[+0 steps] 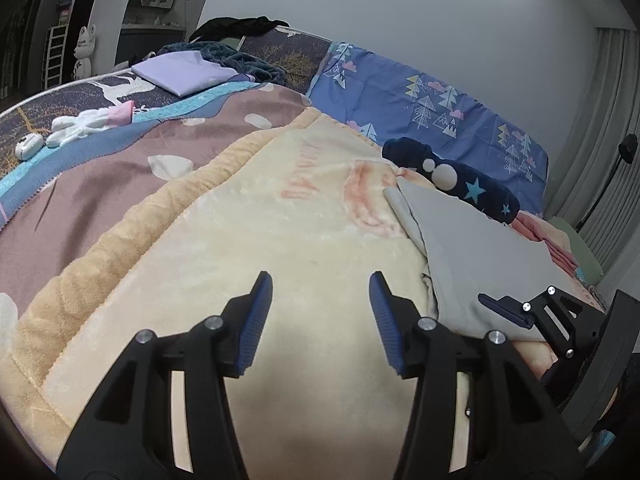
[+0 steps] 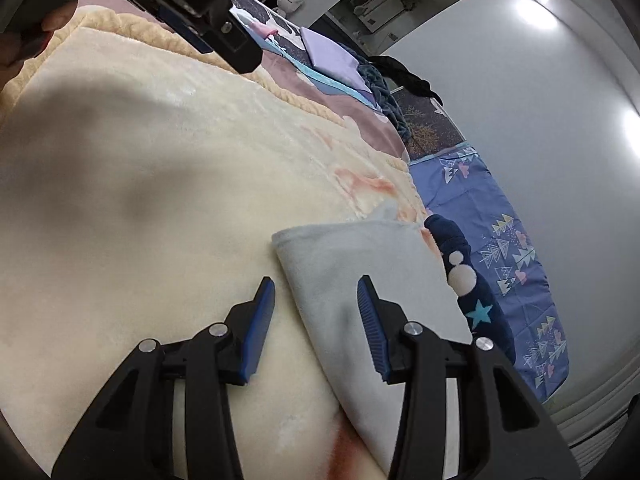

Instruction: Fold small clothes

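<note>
Here both grippers hang over the cream blanket (image 1: 280, 240) on the bed. The left gripper (image 1: 321, 280) has its fingers apart on nothing. The grey cloth (image 2: 360, 264) lies folded at its two o'clock; the right gripper (image 2: 316, 284) straddles the cloth's edge, fingers apart, not pinching.

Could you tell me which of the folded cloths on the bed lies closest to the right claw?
The pale grey folded cloth: its edge lies between the right claw's open jaws, while the lilac folded cloth sits far off.
</note>
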A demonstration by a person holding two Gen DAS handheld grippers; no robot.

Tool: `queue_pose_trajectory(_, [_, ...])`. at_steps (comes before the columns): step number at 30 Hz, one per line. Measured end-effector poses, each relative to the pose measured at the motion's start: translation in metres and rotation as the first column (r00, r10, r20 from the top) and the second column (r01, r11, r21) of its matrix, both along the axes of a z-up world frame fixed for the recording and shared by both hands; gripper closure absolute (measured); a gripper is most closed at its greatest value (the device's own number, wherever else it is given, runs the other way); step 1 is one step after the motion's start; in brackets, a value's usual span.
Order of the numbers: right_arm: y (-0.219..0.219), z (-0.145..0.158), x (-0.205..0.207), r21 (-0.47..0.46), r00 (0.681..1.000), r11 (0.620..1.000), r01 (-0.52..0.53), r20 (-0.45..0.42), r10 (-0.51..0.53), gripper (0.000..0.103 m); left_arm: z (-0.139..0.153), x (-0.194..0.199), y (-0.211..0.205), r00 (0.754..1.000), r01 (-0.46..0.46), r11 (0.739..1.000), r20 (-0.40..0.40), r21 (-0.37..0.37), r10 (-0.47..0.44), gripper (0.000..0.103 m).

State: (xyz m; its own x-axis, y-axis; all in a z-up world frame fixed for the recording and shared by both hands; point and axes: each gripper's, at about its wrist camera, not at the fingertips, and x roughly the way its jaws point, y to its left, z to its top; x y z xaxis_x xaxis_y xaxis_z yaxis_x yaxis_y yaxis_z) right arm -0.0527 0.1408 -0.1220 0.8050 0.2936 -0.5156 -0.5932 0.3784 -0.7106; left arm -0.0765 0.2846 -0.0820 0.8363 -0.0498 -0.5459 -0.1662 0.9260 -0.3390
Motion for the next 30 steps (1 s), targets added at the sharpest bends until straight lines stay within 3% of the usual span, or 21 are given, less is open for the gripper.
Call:
queue_pose_trajectory(3, [0.014, -0.006, 0.008, -0.002, 0.998, 0.999, 0.034, 0.053, -0.033, 0.063, -0.009, 0.009, 0.0, 0.999, 0.042, 0.998, -0.013, -0.045, -0.043, 0.053])
queue_pose_trajectory(4, [0.018, -0.007, 0.011, -0.001, 0.995, 0.999, 0.042, 0.085, -0.042, 0.088, -0.012, 0.012, 0.0, 0.998, 0.055, 0.997, -0.019, -0.054, -0.056, 0.053])
queue_pose_trajectory(5, [0.02, -0.009, 0.012, -0.001, 0.993, 0.999, 0.044, 0.109, -0.044, 0.102, -0.014, 0.013, 0.0, 0.998, 0.062, 0.996, -0.024, -0.062, -0.064, 0.053])
queue_pose_trajectory(6, [0.019, -0.006, 0.011, 0.023, 0.992, 0.999, 0.044, 0.12, -0.046, 0.102, -0.015, 0.014, 0.001, 0.997, 0.066, 0.995, -0.025, -0.072, -0.068, 0.053])
queue_pose_trajectory(8, [0.004, 0.02, 0.003, 0.168, 0.995, 0.986, 0.012, 0.096, -0.029, 0.102, -0.015, 0.012, 0.007, 0.997, 0.079, 0.99, -0.012, -0.113, -0.081, 0.053])
queue_pose_trajectory(11, [-0.015, 0.046, 0.014, 0.274, 0.998, 0.96, 0.055, 0.0, -0.057, 0.102, -0.009, 0.02, 0.016, 0.993, 0.114, 0.976, 0.005, -0.183, -0.115, 0.053])
queue_pose_trajectory(15, [-0.021, 0.053, 0.028, 0.32, 0.992, 0.941, 0.111, -0.086, -0.088, 0.102, 0.004, 0.053, 0.011, 0.977, 0.207, 0.951, 0.005, -0.228, -0.212, 0.053])
queue_pose_trajectory(18, [-0.02, 0.052, 0.024, 0.33, 0.993, 0.938, 0.111, -0.085, -0.087, 0.102, 0.007, 0.092, -0.006, 0.951, 0.288, 0.933, -0.053, -0.216, -0.305, 0.052])
queue_pose_trajectory(21, [-0.022, 0.051, 0.024, 0.341, 0.991, 0.932, 0.12, -0.101, -0.091, 0.102, -0.004, 0.135, -0.014, 0.924, 0.328, 0.909, -0.111, -0.256, -0.365, 0.052])
queue_pose_trajectory(24, [-0.025, 0.055, 0.025, 0.364, 0.988, 0.921, 0.136, -0.113, -0.102, 0.102, -0.024, 0.181, -0.015, 0.908, 0.321, 0.883, -0.155, -0.342, -0.39, 0.054])
queue_pose_trajectory(26, [-0.025, 0.055, 0.027, 0.372, 0.987, 0.917, 0.144, -0.122, -0.106, 0.102, -0.038, 0.209, -0.017, 0.894, 0.328, 0.844, -0.15, -0.425, -0.423, 0.055])
queue_pose_trajectory(29, [-0.024, 0.053, 0.027, 0.367, 0.986, 0.919, 0.143, -0.129, -0.102, 0.102, -0.049, 0.238, -0.019, 0.888, 0.332, 0.785, -0.108, -0.524, -0.447, 0.066])
queue_pose_trajectory(30, [-0.023, 0.052, 0.027, 0.364, 0.987, 0.921, 0.14, -0.128, -0.099, 0.102, -0.05, 0.245, -0.021, 0.884, 0.338, 0.77, -0.097, -0.541, -0.456, 0.089])
